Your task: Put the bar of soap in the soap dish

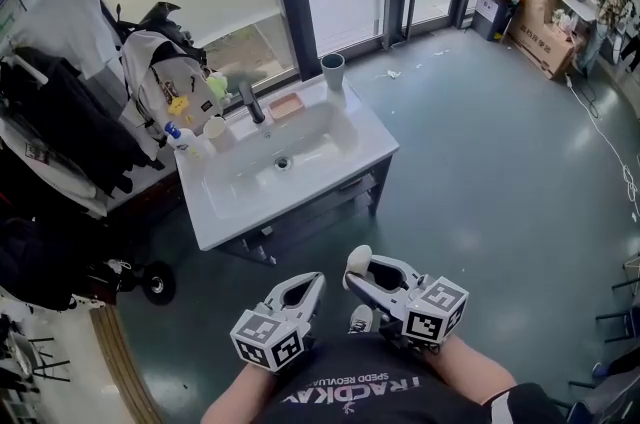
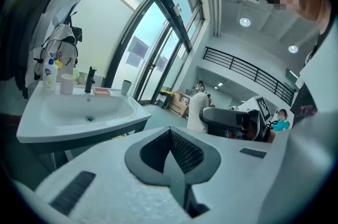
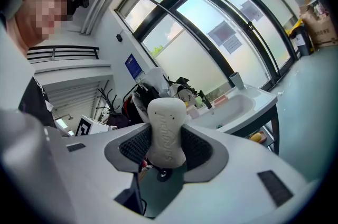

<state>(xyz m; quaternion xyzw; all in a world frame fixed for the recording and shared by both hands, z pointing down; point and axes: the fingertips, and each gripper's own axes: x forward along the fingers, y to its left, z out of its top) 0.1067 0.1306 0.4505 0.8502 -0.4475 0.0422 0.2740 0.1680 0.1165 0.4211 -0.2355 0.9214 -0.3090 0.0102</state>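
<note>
A white bar of soap [image 3: 166, 130] stands upright between the jaws of my right gripper [image 1: 357, 269], which is shut on it; the soap [image 1: 358, 261] shows as a pale lump at the jaw tips. My left gripper [image 1: 306, 287] is shut and holds nothing, its pads pressed together in the left gripper view [image 2: 171, 157]. Both grippers hang close to my body, well short of the white washbasin [image 1: 372, 145]. The pink soap dish [image 1: 286, 106] sits on the basin's back rim, right of the black tap [image 1: 250, 100]. The dish [image 2: 102, 91] also appears far off in the left gripper view.
A grey cup [image 1: 333, 71] stands at the basin's far right corner. A white cup [image 1: 214, 127] and bottles [image 1: 180, 140] crowd the left rim. Bags and dark coats [image 1: 60, 122] hang left of the basin. Cardboard boxes [image 1: 545, 30] lie far right, on the grey floor [image 1: 500, 162].
</note>
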